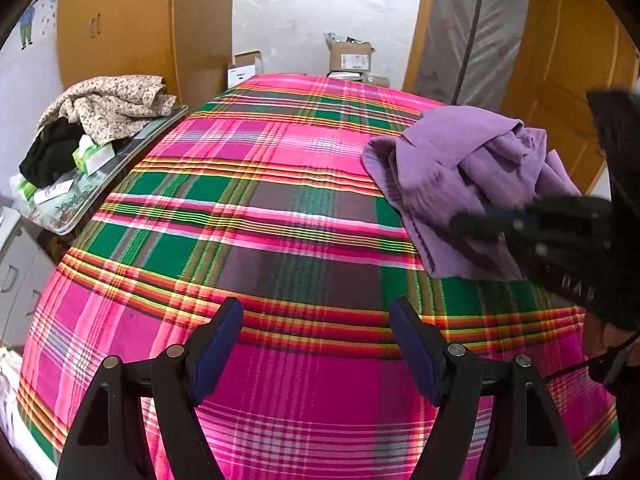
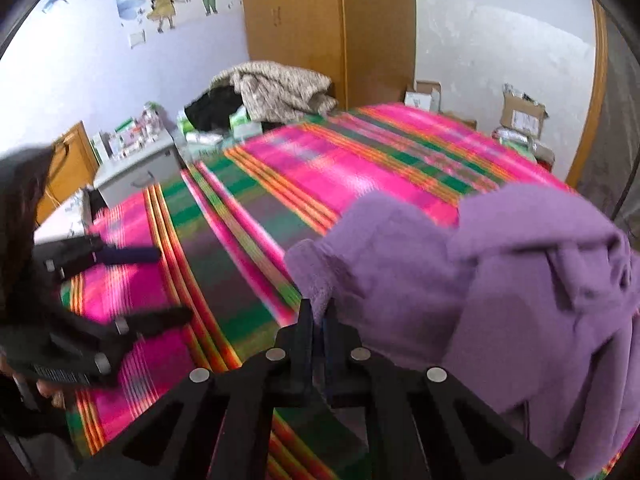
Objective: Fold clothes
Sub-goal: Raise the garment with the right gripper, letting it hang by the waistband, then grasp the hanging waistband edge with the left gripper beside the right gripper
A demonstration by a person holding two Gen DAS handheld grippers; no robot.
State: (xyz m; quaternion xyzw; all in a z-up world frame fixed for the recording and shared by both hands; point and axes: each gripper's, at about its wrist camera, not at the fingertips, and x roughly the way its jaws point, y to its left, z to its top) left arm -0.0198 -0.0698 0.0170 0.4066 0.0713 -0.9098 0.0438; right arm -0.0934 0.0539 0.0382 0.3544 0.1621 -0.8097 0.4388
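A crumpled purple garment lies bunched on the right side of the pink and green plaid bedspread. My right gripper is shut on the near edge of this purple garment, with the cloth pinched between its pads. In the left wrist view the right gripper reaches in from the right, pressed into the fabric. My left gripper hovers open over bare bedspread with nothing between its fingers. It also shows at the left of the right wrist view as the left gripper, apart from the garment.
A side table left of the bed carries a heap of patterned and black clothes and a tissue box. A wooden wardrobe stands behind it. Cardboard boxes sit past the bed's far edge. Grey drawers stand at the near left.
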